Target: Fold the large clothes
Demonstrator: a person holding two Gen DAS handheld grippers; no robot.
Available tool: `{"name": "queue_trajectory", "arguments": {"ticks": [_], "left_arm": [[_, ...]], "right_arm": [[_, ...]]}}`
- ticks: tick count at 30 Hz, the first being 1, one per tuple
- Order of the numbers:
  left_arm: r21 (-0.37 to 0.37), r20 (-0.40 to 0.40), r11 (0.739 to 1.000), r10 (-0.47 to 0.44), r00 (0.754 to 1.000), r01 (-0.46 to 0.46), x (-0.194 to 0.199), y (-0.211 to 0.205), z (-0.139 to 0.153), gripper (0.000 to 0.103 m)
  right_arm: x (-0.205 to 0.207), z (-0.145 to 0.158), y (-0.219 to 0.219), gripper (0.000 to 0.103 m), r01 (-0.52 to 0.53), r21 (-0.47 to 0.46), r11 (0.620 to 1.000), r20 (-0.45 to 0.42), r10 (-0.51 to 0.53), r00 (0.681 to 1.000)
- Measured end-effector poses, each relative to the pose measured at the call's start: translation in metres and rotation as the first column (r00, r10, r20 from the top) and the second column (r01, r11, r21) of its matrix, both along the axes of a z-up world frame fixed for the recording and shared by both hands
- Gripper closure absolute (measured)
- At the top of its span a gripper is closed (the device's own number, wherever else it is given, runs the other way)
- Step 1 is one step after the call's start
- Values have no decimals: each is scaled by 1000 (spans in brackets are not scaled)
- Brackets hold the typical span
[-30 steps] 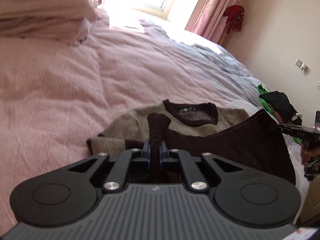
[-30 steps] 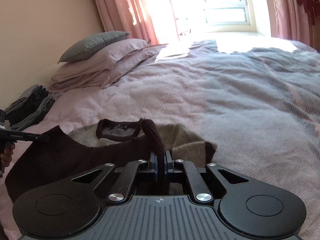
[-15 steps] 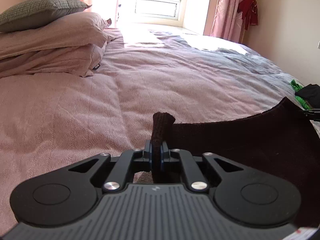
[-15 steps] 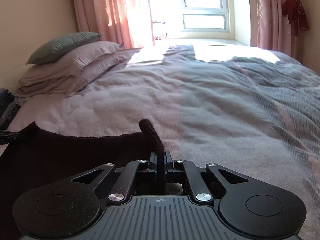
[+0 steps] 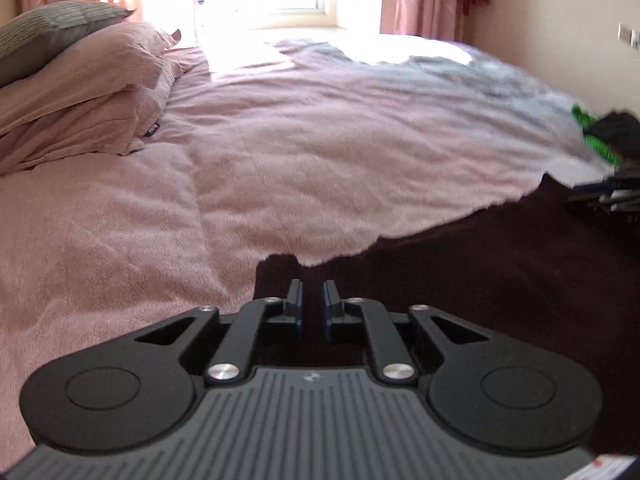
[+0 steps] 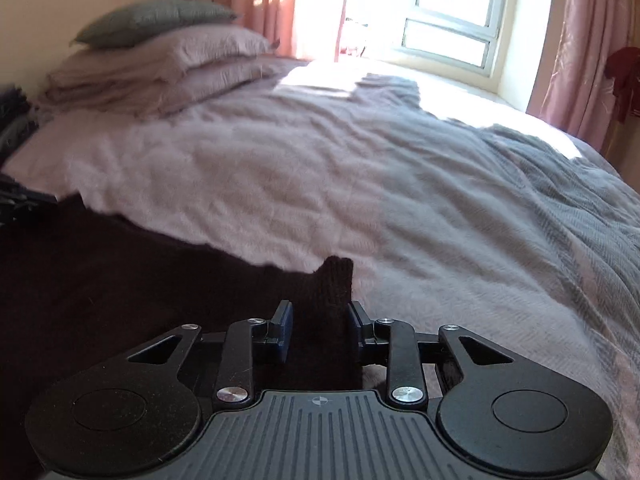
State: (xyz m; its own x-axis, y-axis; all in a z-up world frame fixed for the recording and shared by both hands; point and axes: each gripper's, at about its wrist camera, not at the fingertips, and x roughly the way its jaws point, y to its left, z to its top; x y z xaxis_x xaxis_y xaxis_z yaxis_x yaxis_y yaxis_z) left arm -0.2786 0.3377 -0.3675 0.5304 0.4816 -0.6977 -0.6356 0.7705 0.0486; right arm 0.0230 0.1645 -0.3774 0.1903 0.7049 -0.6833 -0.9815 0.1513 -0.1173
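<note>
No text can be read with certainty. A small dark tag (image 5: 152, 129) on the lower pink pillow (image 5: 80, 120), at about ten o'clock in the left wrist view, carries pale lettering too small to make out. Blurred letters on the other hand-held gripper (image 5: 612, 196), at three o'clock, cannot be read either.

- Window (image 6: 446, 36) blown out white in my feeds; sun glare across bed (image 5: 320, 152).
- Motion blur at frame sides.
- Fisheye bending, dark corners.
- Dark sweater (image 6: 100, 272) shows no detail.
</note>
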Motion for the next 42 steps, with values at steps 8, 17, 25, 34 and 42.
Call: {"name": "queue_trajectory", "arguments": {"ticks": [8, 17, 25, 34, 42], "left_arm": [[-51, 188, 983, 180, 965, -174, -111, -30, 41, 91], [-362, 368, 920, 286, 885, -147, -216, -155, 22, 78], [-448, 472, 885, 354, 807, -126, -209, -165, 1, 74], [-430, 411, 881, 386, 826, -198, -222, -145, -17, 94], [-222, 340, 938, 330, 881, -266, -207, -161, 28, 86]], "right_arm": [[27, 51, -125, 64, 213, 213, 954, -355, -128, 926], [-22, 23, -251, 55, 223, 225, 949, -586, -51, 809], [-26, 4, -246, 95, 282, 223, 933, -628, -84, 773], [5, -22, -254, 100, 424, 126, 897, -707, -219, 673], [-38, 31, -240, 61, 325, 204, 924, -340, -244, 908]]}}
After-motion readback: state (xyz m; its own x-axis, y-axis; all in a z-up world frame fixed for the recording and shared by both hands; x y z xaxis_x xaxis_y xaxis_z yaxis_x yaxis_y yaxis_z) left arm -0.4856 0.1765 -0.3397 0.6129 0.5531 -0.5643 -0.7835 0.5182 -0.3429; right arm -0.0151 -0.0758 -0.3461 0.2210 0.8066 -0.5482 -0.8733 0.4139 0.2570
